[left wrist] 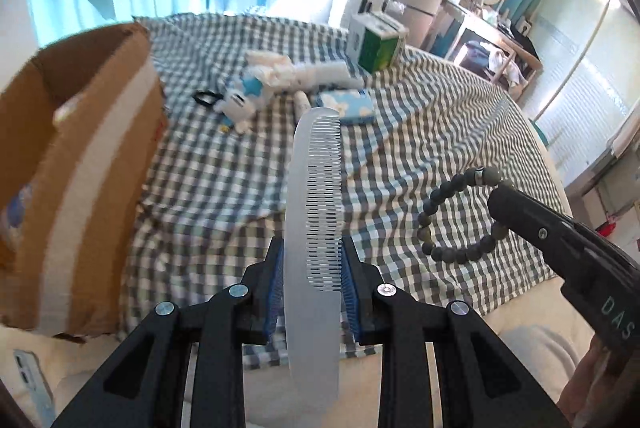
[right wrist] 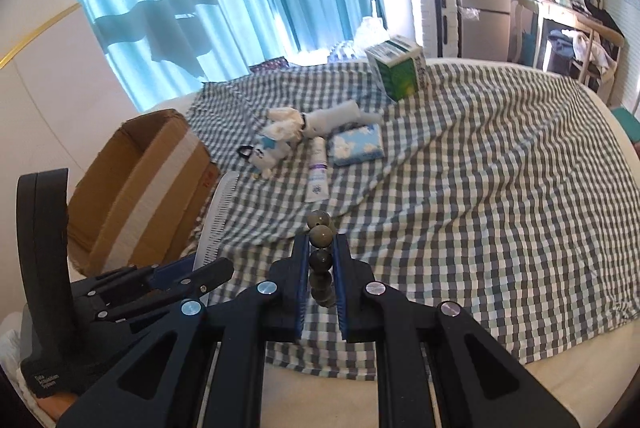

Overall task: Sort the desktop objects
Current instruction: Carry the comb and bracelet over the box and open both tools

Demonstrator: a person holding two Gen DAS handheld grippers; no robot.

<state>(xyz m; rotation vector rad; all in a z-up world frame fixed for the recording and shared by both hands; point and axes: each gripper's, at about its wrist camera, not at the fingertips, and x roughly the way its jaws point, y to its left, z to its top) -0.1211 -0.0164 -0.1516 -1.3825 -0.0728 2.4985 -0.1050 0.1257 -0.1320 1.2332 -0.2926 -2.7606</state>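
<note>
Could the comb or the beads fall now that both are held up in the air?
Maybe. The left hand-held gripper pinches the long comb only low down, so it could tip or slide out. The right hand-held gripper holds just a few beads of the bracelet; the loop dangles and might snag the checked cloth.

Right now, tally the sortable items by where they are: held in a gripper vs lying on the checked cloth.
Held: 2, comb, bead bracelet
On cloth: 5, plush toy, tissue pack, tube, white bundle, green box
Total: 7
</note>
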